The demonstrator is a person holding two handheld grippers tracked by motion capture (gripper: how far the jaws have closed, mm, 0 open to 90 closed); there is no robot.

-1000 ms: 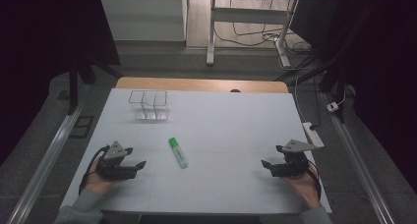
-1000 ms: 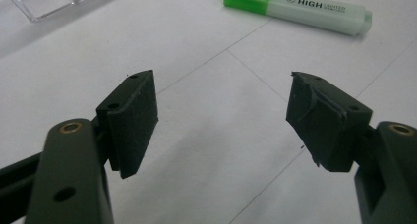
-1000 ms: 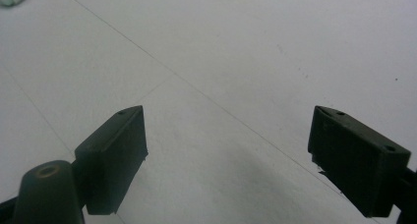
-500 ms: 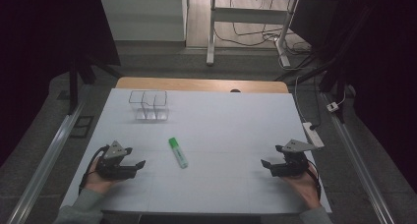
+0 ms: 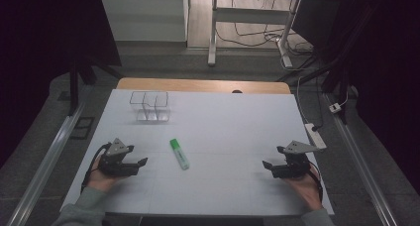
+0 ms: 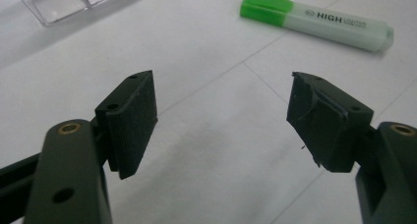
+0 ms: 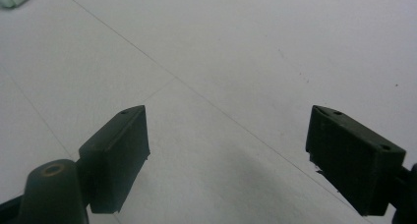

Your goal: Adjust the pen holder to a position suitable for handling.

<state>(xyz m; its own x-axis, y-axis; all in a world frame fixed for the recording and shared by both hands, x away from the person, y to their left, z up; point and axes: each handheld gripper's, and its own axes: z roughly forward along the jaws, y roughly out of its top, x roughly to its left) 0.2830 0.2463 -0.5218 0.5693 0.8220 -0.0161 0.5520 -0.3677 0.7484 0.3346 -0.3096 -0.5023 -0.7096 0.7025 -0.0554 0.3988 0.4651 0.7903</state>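
Grippers left (image 6: 221,111) and right (image 7: 226,155), both gaping empty, matte black; cylindrical green-capped plastic highlighter (image 5: 180,153) lies between.

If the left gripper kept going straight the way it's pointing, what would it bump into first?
Probably the green highlighter. The open left gripper points across bare white table first, and the pen lies ahead, a little to one side. It might just clip it or slip past; depth is hard to judge.
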